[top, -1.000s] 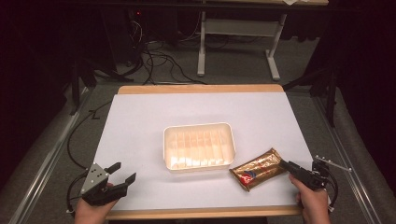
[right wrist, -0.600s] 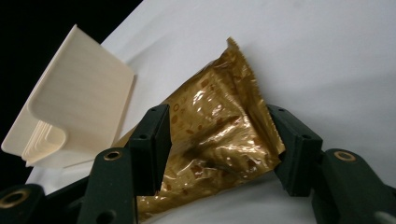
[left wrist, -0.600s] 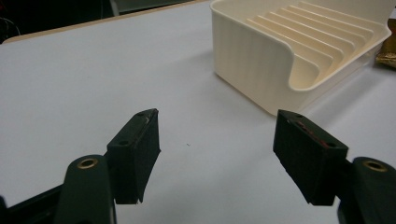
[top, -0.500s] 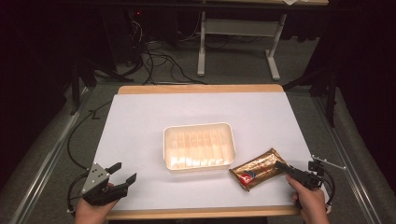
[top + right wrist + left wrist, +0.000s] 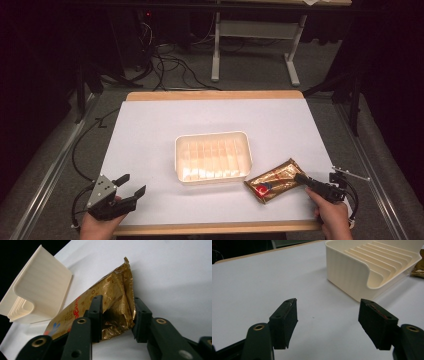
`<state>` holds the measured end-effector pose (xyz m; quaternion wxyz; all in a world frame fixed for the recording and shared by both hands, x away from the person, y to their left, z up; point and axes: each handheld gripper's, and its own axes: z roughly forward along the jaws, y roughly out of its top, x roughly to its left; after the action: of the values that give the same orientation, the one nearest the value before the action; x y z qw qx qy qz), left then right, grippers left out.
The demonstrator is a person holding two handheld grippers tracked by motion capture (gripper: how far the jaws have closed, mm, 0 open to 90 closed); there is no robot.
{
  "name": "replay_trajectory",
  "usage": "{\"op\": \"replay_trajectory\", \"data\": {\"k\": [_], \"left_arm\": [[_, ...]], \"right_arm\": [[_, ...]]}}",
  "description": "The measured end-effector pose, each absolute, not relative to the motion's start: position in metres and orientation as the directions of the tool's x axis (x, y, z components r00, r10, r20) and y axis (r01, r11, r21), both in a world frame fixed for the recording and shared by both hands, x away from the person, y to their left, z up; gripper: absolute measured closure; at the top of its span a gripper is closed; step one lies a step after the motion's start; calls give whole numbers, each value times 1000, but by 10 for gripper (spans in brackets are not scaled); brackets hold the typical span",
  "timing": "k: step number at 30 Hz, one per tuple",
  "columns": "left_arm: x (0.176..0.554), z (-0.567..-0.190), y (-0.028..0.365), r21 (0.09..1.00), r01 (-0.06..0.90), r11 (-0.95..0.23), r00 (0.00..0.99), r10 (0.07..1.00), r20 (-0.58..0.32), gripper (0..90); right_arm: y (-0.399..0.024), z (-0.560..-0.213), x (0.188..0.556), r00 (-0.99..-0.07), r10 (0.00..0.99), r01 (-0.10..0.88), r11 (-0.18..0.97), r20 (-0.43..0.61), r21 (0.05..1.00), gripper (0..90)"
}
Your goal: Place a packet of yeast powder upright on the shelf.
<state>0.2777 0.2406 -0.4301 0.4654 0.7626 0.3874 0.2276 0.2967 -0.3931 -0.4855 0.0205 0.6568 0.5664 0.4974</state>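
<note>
Pinching the right end of the gold snack packet (image 5: 110, 305), the right gripper (image 5: 116, 320) has just been closing its jaws, and the foil now crumples between the pads (a grip on the sealed end looks meant to let the packet hang free when lifted). The packet lies on the white table (image 5: 150, 130), near right, touching the right near corner of the cream ribbed tray (image 5: 212, 157), likely its destination. Orange lettering and a red-and-blue mark show on the wrapper, too slanted to read. The left gripper (image 5: 328, 315) rests at the near left with jaws spread and nothing between them, apparently waiting.
</note>
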Motion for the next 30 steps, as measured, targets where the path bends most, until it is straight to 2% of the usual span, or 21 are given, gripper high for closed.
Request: {"op": "replay_trajectory", "data": {"k": [4, 5, 10, 18, 30], "left_arm": [[278, -430, 241, 886, 378, -268, 596, 803, -11, 320], [278, -430, 241, 886, 378, -268, 596, 803, -11, 320], [278, -430, 240, 885, 379, -269, 596, 803, -11, 320], [277, -430, 240, 884, 378, -273, 598, 802, -8, 320], [277, -429, 241, 891, 372, -261, 597, 802, -14, 321]], "right_arm": [[-392, -483, 296, -156, 779, 713, -337, 608, 615, 758], [-392, -481, 295, -157, 784, 709, -334, 600, 622, 805], [-391, -473, 291, -188, 799, 672, -319, 571, 668, 889], [-380, -451, 282, -265, 807, 584, -302, 528, 754, 900], [-364, -423, 269, -358, 800, 474, -289, 482, 832, 900]]}}
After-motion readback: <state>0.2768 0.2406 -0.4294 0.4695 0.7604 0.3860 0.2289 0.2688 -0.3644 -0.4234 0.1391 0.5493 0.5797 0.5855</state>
